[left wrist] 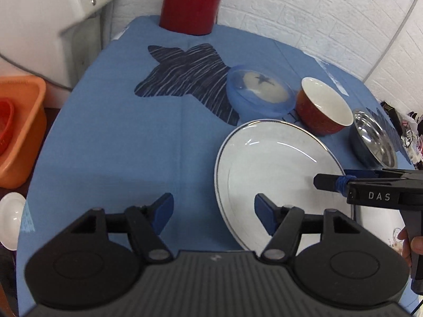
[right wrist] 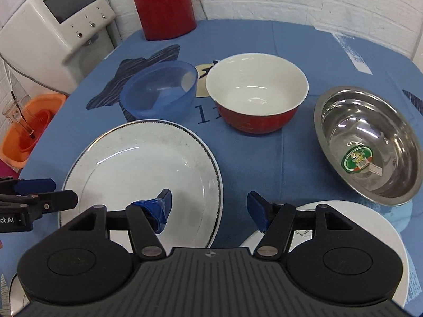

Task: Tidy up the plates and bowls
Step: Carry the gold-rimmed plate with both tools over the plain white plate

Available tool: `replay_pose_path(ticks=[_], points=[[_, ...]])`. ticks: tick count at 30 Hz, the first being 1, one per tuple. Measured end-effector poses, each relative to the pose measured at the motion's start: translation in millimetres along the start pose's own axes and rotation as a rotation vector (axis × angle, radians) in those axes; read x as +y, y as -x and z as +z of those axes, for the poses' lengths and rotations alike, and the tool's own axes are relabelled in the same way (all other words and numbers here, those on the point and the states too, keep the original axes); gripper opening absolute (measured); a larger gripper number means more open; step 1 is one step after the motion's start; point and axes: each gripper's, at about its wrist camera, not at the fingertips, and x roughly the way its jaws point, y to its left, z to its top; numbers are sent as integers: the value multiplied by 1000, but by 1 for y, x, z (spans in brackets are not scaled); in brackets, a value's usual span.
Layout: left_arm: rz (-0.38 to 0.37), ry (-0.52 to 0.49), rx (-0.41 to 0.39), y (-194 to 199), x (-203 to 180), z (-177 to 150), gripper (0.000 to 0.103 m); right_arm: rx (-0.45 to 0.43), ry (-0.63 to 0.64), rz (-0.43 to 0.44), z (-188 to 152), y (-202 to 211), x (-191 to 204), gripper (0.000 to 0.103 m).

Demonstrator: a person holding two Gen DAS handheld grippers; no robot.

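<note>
Blue cloth (right wrist: 264, 158) covers the table; a glossy white round plate (right wrist: 137, 163) lies lower left, with both the left gripper (left wrist: 212, 211) and right gripper (right wrist: 208, 208) wide open, empty.

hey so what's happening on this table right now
A person holds two grippers over a blue-clothed table. Both the left gripper and right gripper are open and empty above the big white plate. The blue bowl, red bowl and steel bowl sit separately, unstacked.
</note>
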Motion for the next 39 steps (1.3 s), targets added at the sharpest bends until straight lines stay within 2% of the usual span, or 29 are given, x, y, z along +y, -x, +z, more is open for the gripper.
replay_pose_path(ticks=[1,6,8,10,12,14,15,17,21,28,39], points=[[-6,-3,6,-5,0,3,68,13,-7,7,0,-5,0,52],[-16,-27,18,-17,-8,5,62,-10,90,30,-1,-5,8,54],[-11,-24,15,-17,-9,5,53,-29,110,31,-3,-4,7,55],[-9,-20,14,-14,-9,3,50,-33,103,26,-3,-4,6,57],[6,-20,6,-13,-9,2,41,-23,92,22,0,-5,7,58],[21,-10,-1,-13,-8,2,30,-34,97,42,-2,-4,9,55],[16,3,-5,-12,-6,2,28,-43,111,69,-5,-3,12,52],[-13,26,-2,-11,-5,0,13,-51,147,52,-9,-2,20,50],[-1,49,0,-9,-9,-1,10,-59,106,53,-11,0,20,50],[-4,52,21,-5,-1,-1,10,-43,29,72,-13,2,28,55],[45,41,-6,9,3,4,10,-11,-34,104,-14,4,39,57]])
